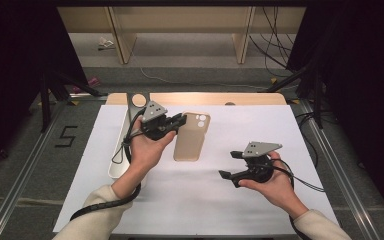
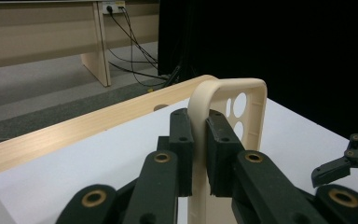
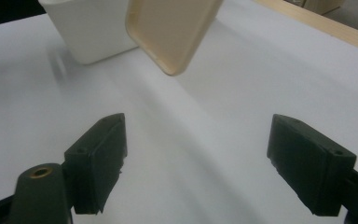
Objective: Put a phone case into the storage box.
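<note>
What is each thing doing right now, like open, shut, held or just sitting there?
Beige soft plastic phone case: held by its side edge, lifted off the table, camera holes at the far end.
Left gripper: shut on the case's edge.
Right gripper: open, empty, jaws wide apart above the white table cover.
White plastic tray: resting on the table.

A table [image 1: 260, 200] is seen from above; its top is covered by a big white sheet [image 1: 215, 195]; a strip of light wood [image 1: 250, 98] is left bare along the far edge, and a small hole is seen in that strip; a long white tray [image 1: 117, 167] is laid on the sheet at the left side, near the edge.
</note>
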`<state>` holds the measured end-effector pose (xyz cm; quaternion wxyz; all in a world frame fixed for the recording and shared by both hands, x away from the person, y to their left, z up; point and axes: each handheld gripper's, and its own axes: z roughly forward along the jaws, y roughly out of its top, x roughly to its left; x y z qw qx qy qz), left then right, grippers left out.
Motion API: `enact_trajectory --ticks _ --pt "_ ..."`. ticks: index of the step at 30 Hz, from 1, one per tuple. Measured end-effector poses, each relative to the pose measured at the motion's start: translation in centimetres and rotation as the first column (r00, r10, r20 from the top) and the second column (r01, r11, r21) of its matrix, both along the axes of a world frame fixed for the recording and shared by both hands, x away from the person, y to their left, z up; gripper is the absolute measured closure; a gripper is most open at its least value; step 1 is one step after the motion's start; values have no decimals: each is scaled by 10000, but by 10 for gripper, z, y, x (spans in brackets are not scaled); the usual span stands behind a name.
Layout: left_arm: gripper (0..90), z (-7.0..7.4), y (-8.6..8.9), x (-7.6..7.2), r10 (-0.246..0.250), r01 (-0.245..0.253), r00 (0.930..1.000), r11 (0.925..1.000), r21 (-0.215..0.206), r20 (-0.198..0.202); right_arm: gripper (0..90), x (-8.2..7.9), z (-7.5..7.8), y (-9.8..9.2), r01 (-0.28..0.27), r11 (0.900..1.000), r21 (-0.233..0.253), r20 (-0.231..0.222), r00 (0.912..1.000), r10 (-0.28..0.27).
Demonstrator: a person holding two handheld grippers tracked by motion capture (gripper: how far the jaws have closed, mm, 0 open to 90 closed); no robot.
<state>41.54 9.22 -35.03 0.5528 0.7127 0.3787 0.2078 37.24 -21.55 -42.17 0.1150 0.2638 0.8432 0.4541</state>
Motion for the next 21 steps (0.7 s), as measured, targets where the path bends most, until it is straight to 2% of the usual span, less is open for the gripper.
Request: enact_trajectory --ticks 11,21 --pt "819 9 12 -1 111 -108 9994 9999 -96 334 197 -3 1 -16 551 9972 497 24 9985 -552" --pt "819 17 26 0 323 -308 9977 9992 -255 588 190 -5 0 -26 799 9956 494 -3 9968 -800"
